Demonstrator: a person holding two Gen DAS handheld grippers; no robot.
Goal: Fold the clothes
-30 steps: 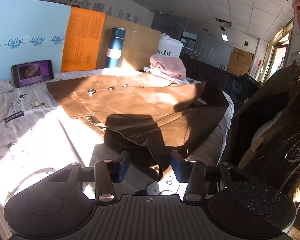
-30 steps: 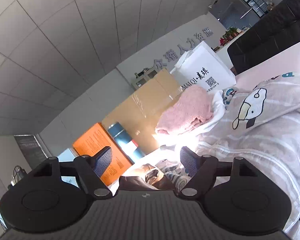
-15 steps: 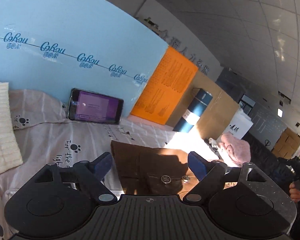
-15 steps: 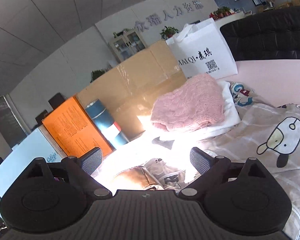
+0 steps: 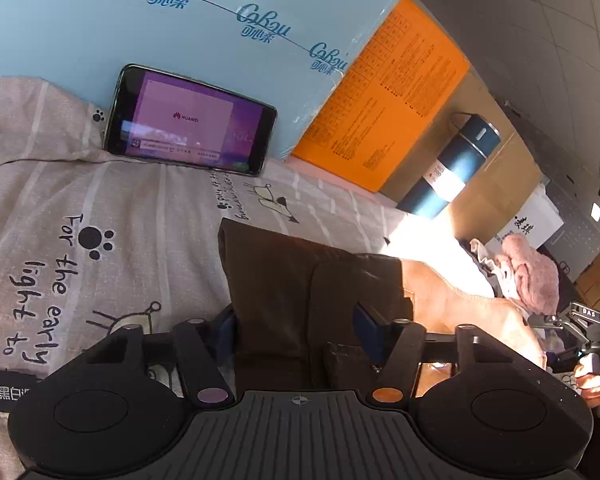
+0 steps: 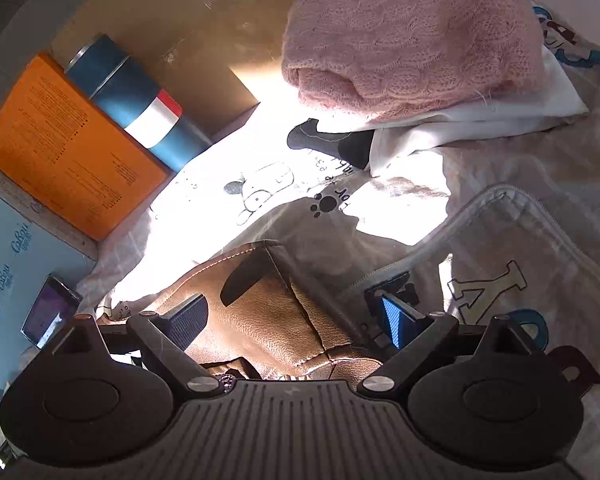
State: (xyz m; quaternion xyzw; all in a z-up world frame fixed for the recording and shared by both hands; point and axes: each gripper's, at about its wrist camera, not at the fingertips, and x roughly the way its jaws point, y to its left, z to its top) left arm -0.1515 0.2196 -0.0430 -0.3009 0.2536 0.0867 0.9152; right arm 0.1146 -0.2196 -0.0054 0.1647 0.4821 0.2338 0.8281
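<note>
A brown jacket [image 5: 300, 280] lay spread on a bed [image 5: 140, 208] covered in a cartoon-print sheet as a person worked two handheld tools over it. The left tool [image 5: 294, 330] straddled a dark, shaded corner of the garment, its jaws closing with the fabric between them; whether the pads already pressed the cloth could not be told from the left wrist view. The right tool [image 6: 296, 320] hovered over a stitched seam at the sunlit end of the jacket, its jaws also narrowing but clearly wide of the leather-look fabric and gripping nothing.

A phone [image 5: 190, 120] leaned against a blue carton [image 5: 180, 40] at the head of the bed, beside an orange box [image 5: 388, 96] and a blue flask [image 5: 452, 168]. A folded pink sweater [image 6: 412, 36] sat on a white garment [image 6: 480, 120] near the jacket's far end.

The step in hand appeared to be taking hold of two edges of the jacket ahead of a fold. The next move likely called for both tools to pinch firmly before lifting together, so the heavy fabric would not slip or bunch.
</note>
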